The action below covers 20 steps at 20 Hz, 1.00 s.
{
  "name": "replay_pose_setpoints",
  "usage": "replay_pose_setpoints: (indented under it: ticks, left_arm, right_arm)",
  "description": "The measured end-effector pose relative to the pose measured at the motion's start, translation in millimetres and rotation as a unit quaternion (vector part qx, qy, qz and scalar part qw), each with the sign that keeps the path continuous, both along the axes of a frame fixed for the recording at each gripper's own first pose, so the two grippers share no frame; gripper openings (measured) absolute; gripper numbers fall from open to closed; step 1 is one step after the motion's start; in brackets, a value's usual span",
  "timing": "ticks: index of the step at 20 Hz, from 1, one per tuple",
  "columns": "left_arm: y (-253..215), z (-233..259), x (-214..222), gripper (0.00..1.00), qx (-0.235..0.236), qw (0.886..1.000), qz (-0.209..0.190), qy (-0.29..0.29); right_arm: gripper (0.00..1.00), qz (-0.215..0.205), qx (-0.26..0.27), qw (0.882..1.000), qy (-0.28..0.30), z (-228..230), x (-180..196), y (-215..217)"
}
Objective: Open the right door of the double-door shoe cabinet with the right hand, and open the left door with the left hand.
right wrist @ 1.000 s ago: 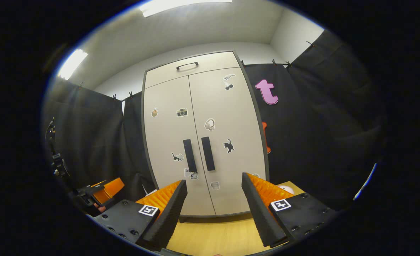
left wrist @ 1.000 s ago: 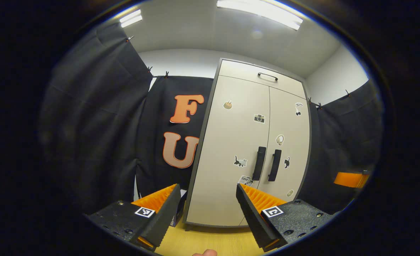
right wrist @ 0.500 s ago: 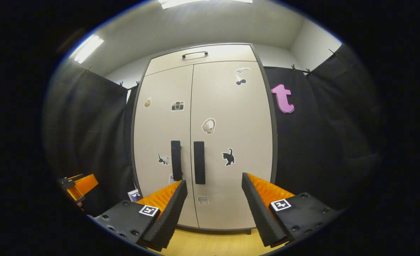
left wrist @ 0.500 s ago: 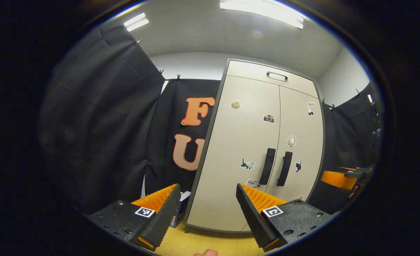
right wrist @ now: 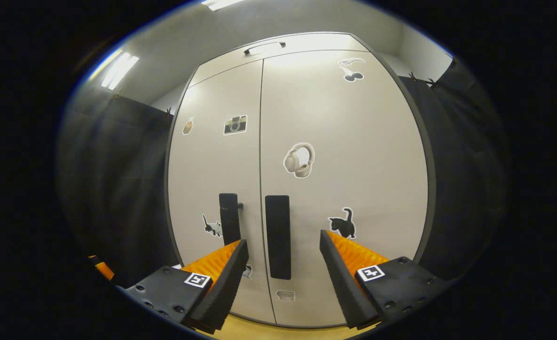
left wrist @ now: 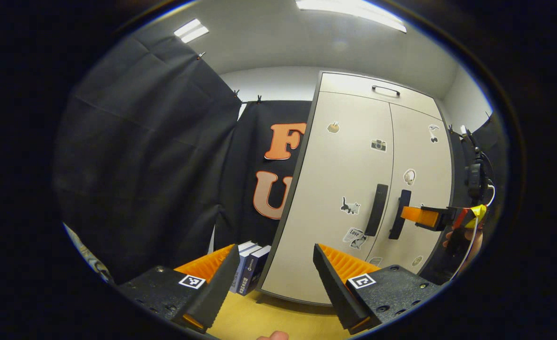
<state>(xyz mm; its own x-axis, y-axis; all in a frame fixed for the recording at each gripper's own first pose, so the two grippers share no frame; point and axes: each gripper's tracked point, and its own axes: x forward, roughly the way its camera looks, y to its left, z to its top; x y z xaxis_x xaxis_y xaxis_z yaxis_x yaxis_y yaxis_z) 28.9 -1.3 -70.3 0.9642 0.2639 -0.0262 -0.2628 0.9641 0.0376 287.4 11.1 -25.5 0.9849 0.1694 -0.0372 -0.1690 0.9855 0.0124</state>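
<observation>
Closed cabinet (left wrist: pixel 354 189) ahead, books (left wrist: pixel 250 269) beside it. Right gripper (left wrist: pixel 422 216) near right handle (left wrist: pixel 399 215). Left gripper (left wrist: pixel 276 276) open, well back.

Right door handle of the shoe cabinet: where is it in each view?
Left gripper view: right door handle sits right of centre, just left of the right claw reaching toward it.
Right gripper view: right door handle sits low at centre, between the claw's fingers.
Shared landmark: headphone sticker, above the handle.
</observation>
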Motion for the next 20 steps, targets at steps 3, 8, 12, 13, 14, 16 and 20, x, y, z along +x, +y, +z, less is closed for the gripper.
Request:
replay_pose_setpoints:
  ticks: [3, 8, 12, 13, 14, 16, 20]
  left_arm:
    - [15.8, -16.2, 10.2, 0.92, 0.0, 1.0, -0.014, 0.019]
    - [50.9, -31.2, 17.1, 0.94, -0.001, 0.999, -0.014, 0.035]
    - [57.1, -32.1, 18.0, 0.95, -0.014, 0.999, -0.029, 0.03]
    - [58.4, -29.8, 17.2, 0.95, -0.012, 0.999, -0.03, 0.026]
    - [59.7, -27.2, 16.1, 0.95, -0.01, 0.999, -0.032, 0.023]
    - [57.5, -25.8, 13.8, 0.94, -0.001, 0.999, -0.035, 0.022]
    - [44.3, -26.8, 8.5, 0.94, -0.022, 0.998, -0.049, 0.022]
  right_arm:
    - [0.89, -0.021, 0.012, 1.0, 0.015, -15.2, 28.2, -0.1]
    - [0.7, -0.017, 0.008, 1.0, 0.018, -19.8, 37.9, 9.2]
    - [0.35, -0.011, 0.01, 1.0, 0.022, -20.5, 39.8, 11.7]
    - [0.34, -0.01, 0.008, 1.0, 0.026, -22.0, 40.4, 11.6]
    - [0.28, -0.012, 0.003, 1.0, 0.023, -21.4, 41.4, 11.8]
    - [0.28, -0.015, -0.006, 1.0, 0.021, -22.7, 39.4, 10.9]
    - [0.28, -0.004, -0.01, 0.999, 0.031, -21.7, 28.5, 11.3]
